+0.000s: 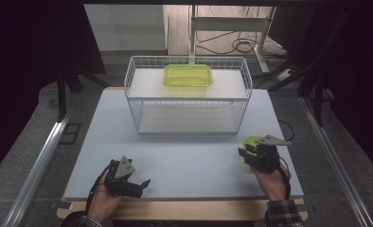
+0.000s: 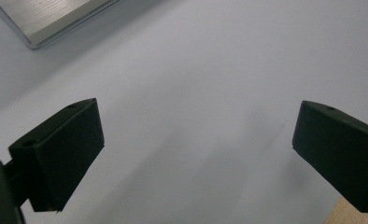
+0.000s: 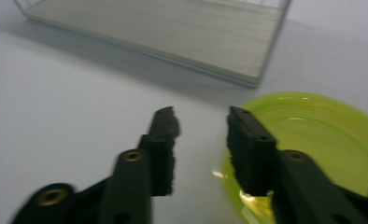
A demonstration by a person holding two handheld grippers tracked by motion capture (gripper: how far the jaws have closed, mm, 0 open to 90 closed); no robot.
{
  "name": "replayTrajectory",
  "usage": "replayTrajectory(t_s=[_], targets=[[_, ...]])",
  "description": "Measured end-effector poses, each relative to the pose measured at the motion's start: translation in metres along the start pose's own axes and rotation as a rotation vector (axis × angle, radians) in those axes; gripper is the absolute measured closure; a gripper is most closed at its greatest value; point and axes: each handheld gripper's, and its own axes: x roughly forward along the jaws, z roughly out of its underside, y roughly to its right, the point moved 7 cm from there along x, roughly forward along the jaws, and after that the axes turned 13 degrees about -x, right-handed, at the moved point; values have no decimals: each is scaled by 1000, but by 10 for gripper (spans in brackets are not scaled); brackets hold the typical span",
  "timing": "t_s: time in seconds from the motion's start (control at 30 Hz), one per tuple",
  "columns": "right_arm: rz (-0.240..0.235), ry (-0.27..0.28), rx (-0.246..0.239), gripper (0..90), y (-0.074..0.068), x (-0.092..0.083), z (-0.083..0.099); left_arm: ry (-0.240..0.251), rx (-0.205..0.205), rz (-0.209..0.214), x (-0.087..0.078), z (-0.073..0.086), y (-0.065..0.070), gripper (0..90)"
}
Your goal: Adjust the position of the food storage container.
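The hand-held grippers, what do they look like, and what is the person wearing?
Each hand-held gripper, left and right, is black with two blocky jaws and a grey three-cornered plate on top. A thin black cable trails from the right one. Brass-coloured screws show on its jaw arms. The sleeves are dark plaid.

- High view: the pale table top (image 1: pixel 184 156) is evenly and moderately lit from above; the surroundings fall into near-black at both sides.
- High view: the wire basket (image 1: pixel 188 94) casts a soft shadow on the table just in front of it; fine detail is coarse and slightly soft.
- Left gripper view: diffuse light, no glare; the black jaws are near-featureless.
- Right gripper view: motion blur smears the jaws; the green plate (image 3: pixel 322 140) carries small bright glints.
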Motion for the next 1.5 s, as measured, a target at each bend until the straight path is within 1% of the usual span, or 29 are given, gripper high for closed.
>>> replayTrajectory(t_s=[0.03, 0.07, 0.1, 0.17, 0.2, 0.33, 0.37, 0.6, 0.67, 0.87, 1.03, 1.17, 1.27, 1.33, 1.5], targets=[[17, -4, 7, 728, 9, -2, 2, 1, -1, -1, 0, 0, 0, 18], [22, -5, 11, 767, 13, -3, 4, 1, -4, -4, 0, 0, -1, 18], [32, -10, 21, 817, 22, -4, 8, 1, -5, -4, 0, 0, -1, 18], [51, -21, 26, 867, 31, -6, 12, -1, -5, -3, 0, 0, -1, 18], [51, -21, 32, 885, 34, -7, 13, -3, -4, -4, 0, 0, -1, 18], [79, -41, 47, 893, 48, -9, 18, -5, 0, -6, 1, 0, 0, 18], [91, -42, 50, 893, 52, -9, 18, -4, 0, -6, 1, 0, 0, 18], [140, -53, 87, 893, 75, -12, 25, -3, -1, -7, 0, 0, -1, 18], [150, -52, 101, 893, 81, -13, 28, -5, -3, -7, 1, 0, -1, 19], [186, -61, 116, 893, 95, -17, 34, -7, -1, -10, 1, 1, 0, 20], [186, -86, 130, 893, 101, -13, 44, -11, 0, -9, 2, 1, 0, 20], [176, -101, 124, 892, 101, -8, 49, -17, 9, -11, 2, 2, 0, 22], [165, -105, 126, 891, 98, -6, 49, -17, 9, -12, 2, 2, 0, 22], [160, -111, 114, 890, 96, -5, 49, -18, 10, -13, 2, 2, 0, 23], [138, -116, 105, 889, 85, -1, 46, -21, 14, -16, 3, 2, 0, 23]])
